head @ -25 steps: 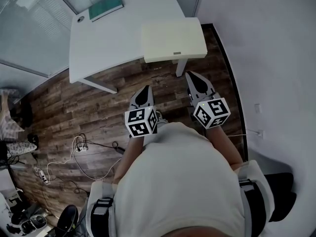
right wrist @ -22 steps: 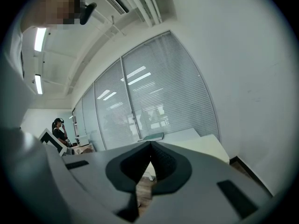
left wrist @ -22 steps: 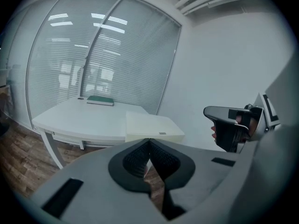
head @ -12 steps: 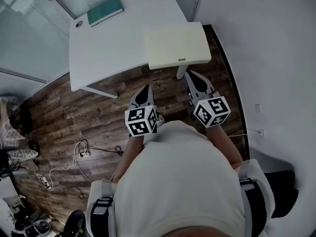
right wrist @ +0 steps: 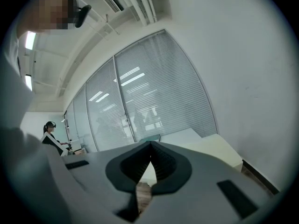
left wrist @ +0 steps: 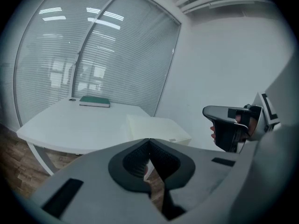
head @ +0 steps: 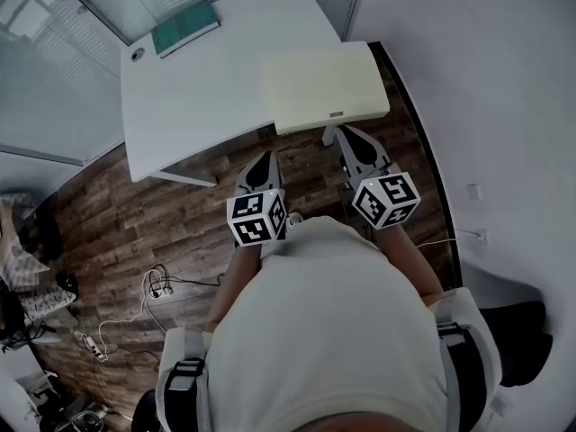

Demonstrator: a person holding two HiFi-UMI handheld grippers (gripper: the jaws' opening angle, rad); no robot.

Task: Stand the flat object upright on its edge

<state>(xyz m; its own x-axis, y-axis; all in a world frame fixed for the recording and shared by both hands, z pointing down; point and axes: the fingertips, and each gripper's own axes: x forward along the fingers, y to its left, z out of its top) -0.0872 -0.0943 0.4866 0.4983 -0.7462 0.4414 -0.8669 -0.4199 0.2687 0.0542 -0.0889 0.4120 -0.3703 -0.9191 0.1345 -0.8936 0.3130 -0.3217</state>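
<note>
Far out at 11 o'clock in the head view, the dark green flat book (head: 184,27) lies on its broad face near the back corner of the white curved-edge desk (head: 207,93). It is not on its edge, and nothing touches it. A small round grommet (head: 137,53) sits in the desktop just beside the book, at its 8 o'clock. At the desk's 3 o'clock side, a cream rectangular side table (head: 324,84) butts against it, its top bare.

Both grippers are well apart from the book, held low over the wood-plank floor (head: 162,214) in front of the person's light-shirted torso (head: 324,331). The left gripper (head: 265,157) points toward 12 o'clock at the desk's near edge. Its own view shows the jaws pressed together at the tips with nothing between them, and the book small and distant at 11 o'clock above them. The right gripper (head: 344,136) points at the near edge of the side table. Its jaws are likewise closed tip to tip and empty.

A glass partition with slatted blinds (head: 45,52) runs behind the desk from 9 to 12 o'clock, and a white wall (head: 504,106) fills the 3 o'clock side. Loose cables (head: 157,282) trail over the floor at 8 o'clock. The right gripper view shows a distant person (right wrist: 49,134) at 9 o'clock.
</note>
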